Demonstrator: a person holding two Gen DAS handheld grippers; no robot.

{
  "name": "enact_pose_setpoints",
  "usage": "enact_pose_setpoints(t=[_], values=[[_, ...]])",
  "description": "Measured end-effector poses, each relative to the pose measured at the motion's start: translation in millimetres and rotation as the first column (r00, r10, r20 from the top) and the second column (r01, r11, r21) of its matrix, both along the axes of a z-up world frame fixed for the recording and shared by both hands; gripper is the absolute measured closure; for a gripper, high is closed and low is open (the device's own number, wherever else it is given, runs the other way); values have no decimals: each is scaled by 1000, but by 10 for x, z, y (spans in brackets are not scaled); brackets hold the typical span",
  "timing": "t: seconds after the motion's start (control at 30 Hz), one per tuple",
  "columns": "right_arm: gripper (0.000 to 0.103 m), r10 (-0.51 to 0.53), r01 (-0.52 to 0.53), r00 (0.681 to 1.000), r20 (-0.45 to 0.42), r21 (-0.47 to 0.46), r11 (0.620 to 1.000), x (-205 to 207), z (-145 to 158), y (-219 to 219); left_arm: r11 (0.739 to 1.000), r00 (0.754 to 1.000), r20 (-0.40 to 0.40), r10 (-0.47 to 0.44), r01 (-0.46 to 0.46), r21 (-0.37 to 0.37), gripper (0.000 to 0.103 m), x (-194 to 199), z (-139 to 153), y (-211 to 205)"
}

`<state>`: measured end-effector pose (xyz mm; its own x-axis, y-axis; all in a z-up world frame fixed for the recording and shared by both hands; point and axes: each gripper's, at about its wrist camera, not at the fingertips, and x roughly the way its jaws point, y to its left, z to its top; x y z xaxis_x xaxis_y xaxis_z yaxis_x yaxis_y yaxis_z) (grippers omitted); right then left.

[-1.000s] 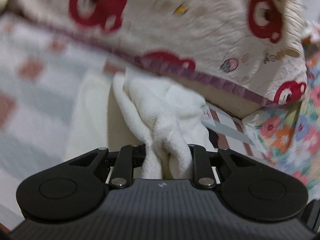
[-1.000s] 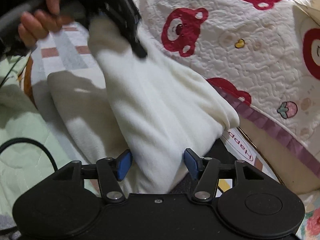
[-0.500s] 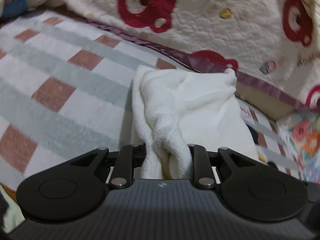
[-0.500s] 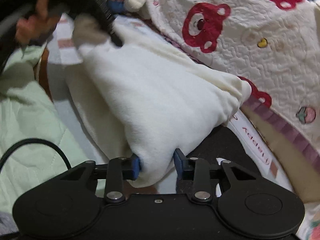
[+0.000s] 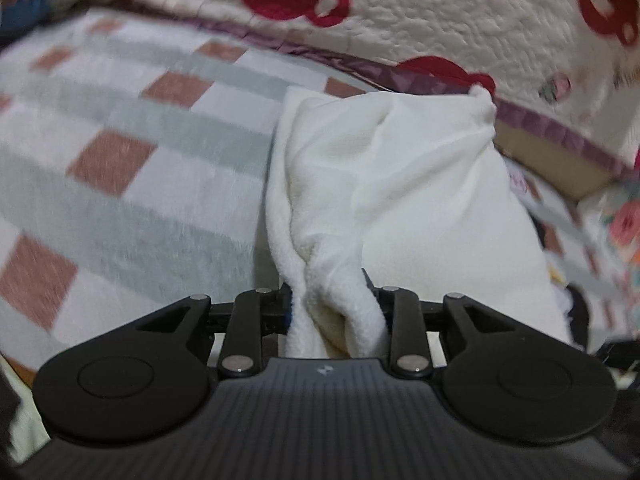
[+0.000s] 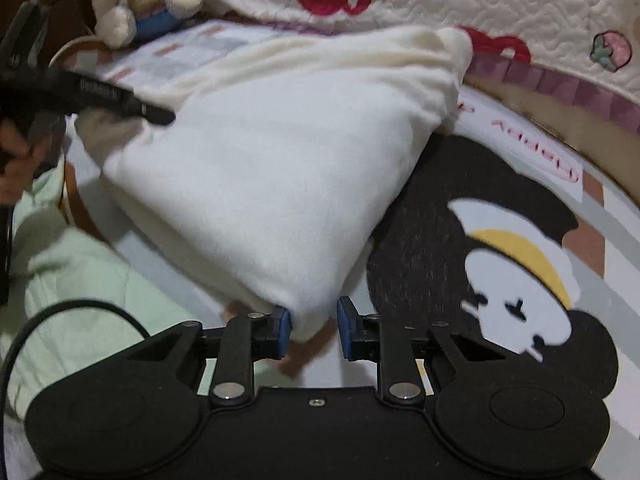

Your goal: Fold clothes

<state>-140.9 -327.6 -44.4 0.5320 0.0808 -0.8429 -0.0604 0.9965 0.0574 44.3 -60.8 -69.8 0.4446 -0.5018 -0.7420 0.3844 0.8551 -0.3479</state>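
Note:
A white fleece cloth [image 5: 420, 200] lies folded over on the bed. One bunched edge of it runs between the fingers of my left gripper [image 5: 336, 304]. The bunch fills the gap while those jaws are opening. In the right wrist view the same cloth [image 6: 280, 168] spreads as a broad triangle. Its near corner sits between the blue pads [image 6: 283, 330] of my right gripper [image 6: 312, 328], whose jaws are closing on it. At the upper left of that view, my left gripper [image 6: 132, 106] pinches the cloth's far corner, with a hand [image 6: 16, 160] behind it.
A checked blanket [image 5: 120, 160] covers the bed, with a black cartoon print [image 6: 500, 260] on it. A bear-print quilt [image 6: 520, 8] rises behind. A plush toy [image 6: 148, 4] sits at the back left. Pale green bedding [image 6: 80, 280] and a black cable [image 6: 60, 312] lie near left.
My left gripper has come down with the cloth, which now rests lower on the bed. My right gripper's jaws have narrowed from wide apart to close around the cloth's near corner.

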Motion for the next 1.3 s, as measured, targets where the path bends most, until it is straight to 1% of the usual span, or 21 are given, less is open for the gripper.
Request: enact_pose_setpoints(t=[0.03,0.1,0.17,0.23,0.3,0.33,0.37,0.4,0.47,0.53,0.57,0.6,0.67,0.7,0.77,0.8,0.93,1.0,1.13,1.2,1.3], values=[[78,-15,16,1000,-27,41,999,-16,-9,-77,1000,1000,-23,12,-11,6,74,14,-1,24],[86,-51,61,996,-72,138,989,-53,-20,-253,999,997,-66,32,-30,26,69,37,4,69],[86,-150,157,988,-46,295,943,-156,25,-546,997,998,-62,27,-22,74,69,8,70,112],[81,-253,238,967,-21,419,876,-268,86,-814,997,997,-70,39,-34,66,68,-6,112,202],[81,-305,262,952,17,467,845,-296,195,-944,997,993,-93,67,-64,30,67,5,134,299],[80,-309,257,951,32,478,840,-265,252,-957,997,992,-95,77,-76,10,67,2,156,335],[80,-299,240,953,52,473,848,-202,317,-940,997,994,-86,74,-75,-5,68,-7,186,347],[77,-277,216,958,72,451,866,-119,376,-897,997,995,-75,70,-72,-20,68,-20,219,352],[70,-210,154,971,114,372,915,88,464,-742,997,998,-41,41,-43,-62,67,-66,290,328],[63,-133,87,979,152,280,956,301,528,-571,994,1000,-22,7,-10,-110,62,-93,320,286],[62,-105,62,981,164,252,966,406,521,-516,991,1000,-12,-9,7,-133,61,-107,335,264],[60,-94,48,982,166,263,964,498,486,-488,989,1000,-3,-27,26,-143,60,-120,339,234],[58,-87,34,983,165,297,954,670,407,-446,995,997,4,-71,71,-74,58,-138,273,122],[56,-109,55,982,156,318,946,701,354,-441,998,998,3,-68,68,-4,58,-142,221,77],[56,-108,61,980,170,260,964,680,273,-317,990,999,-3,-54,54,132,56,-140,118,20],[53,-107,64,978,177,230,971,670,233,-256,982,999,-5,-47,47,183,53,-133,85,8],[50,-81,52,973,216,140,989,487,191,-39,981,998,21,-61,56,188,53,-83,185,41],[50,-105,68,972,210,178,982,414,191,-62,980,997,42,-72,62,190,55,-58,247,50],[50,-121,70,976,179,268,961,348,161,-226,983,975,181,-130,102,155,51,131,526,-136],[50,-129,71,976,177,301,951,312,138,-276,976,954,228,-193,163,143,41,316,604,-389],[50,-116,55,975,188,300,952,301,124,-275,951,933,210,-293,261,167,35,683,546,-866]])
